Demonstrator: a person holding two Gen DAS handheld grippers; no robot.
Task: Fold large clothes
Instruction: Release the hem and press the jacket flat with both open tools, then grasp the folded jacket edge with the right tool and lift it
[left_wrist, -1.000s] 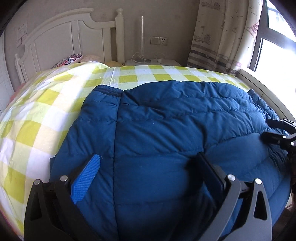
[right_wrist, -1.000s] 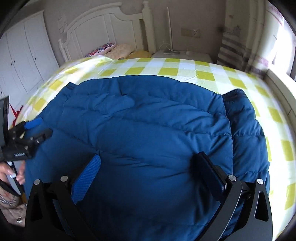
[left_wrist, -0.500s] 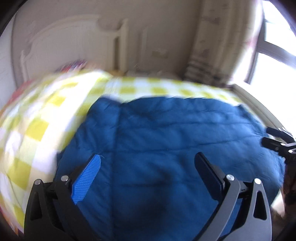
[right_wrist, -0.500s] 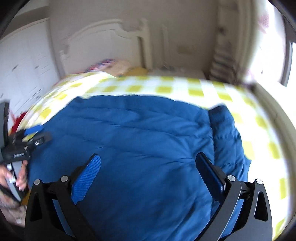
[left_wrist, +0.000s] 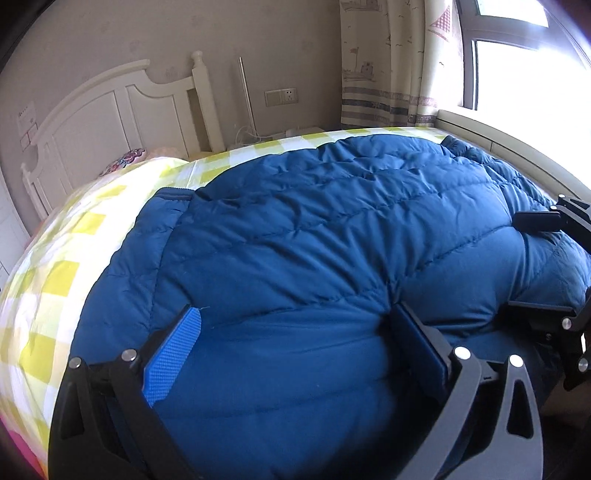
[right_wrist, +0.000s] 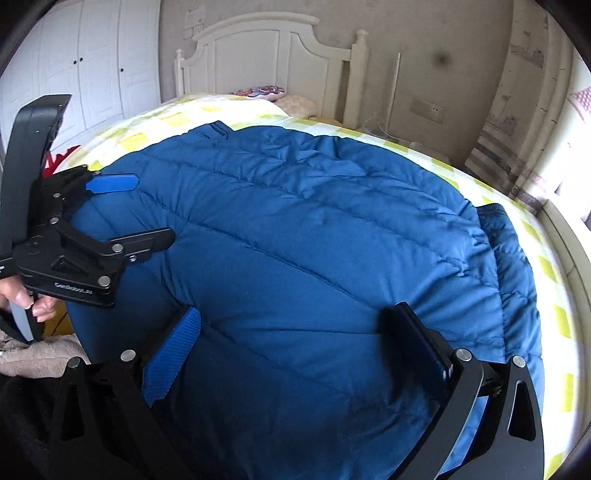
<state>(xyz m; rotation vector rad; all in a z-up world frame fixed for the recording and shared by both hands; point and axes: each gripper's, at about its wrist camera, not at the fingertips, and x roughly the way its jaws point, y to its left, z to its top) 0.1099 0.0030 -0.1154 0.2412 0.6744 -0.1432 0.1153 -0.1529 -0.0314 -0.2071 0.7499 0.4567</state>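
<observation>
Our left gripper (left_wrist: 291, 347) stands wide open at the near edge of the jacket (left_wrist: 332, 229), its blue pad (left_wrist: 173, 354) and black finger (left_wrist: 417, 347) pressed into the padded cloth with a swell of it between them. Our right gripper (right_wrist: 295, 347) is spread just as wide over the near hem, its fingers also sunk in the fabric; neither has closed on anything.

The blue quilted jacket lies spread flat across the bed (left_wrist: 55, 280), covering most of the near half. In the left wrist view its collar (left_wrist: 173, 194) points to the far left; in the right wrist view a sleeve (right_wrist: 513, 266) lies folded along the right side.

In the right wrist view we see the left gripper at the left edge of the jacket, jaws apart, with a hand (right_wrist: 22, 299) on its handle. In the left wrist view the right gripper's fingers (left_wrist: 535, 221) reach in from the right edge.

Under the jacket is a yellow and white checked sheet. A patterned pillow (right_wrist: 262, 91) lies at the far end against a white headboard (right_wrist: 266, 55). A wall socket (left_wrist: 281, 98) and a printed curtain (left_wrist: 391, 66) stand beyond, with a bright window (left_wrist: 517, 77) at the far right and white wardrobe doors (right_wrist: 88, 62) at the far left.
</observation>
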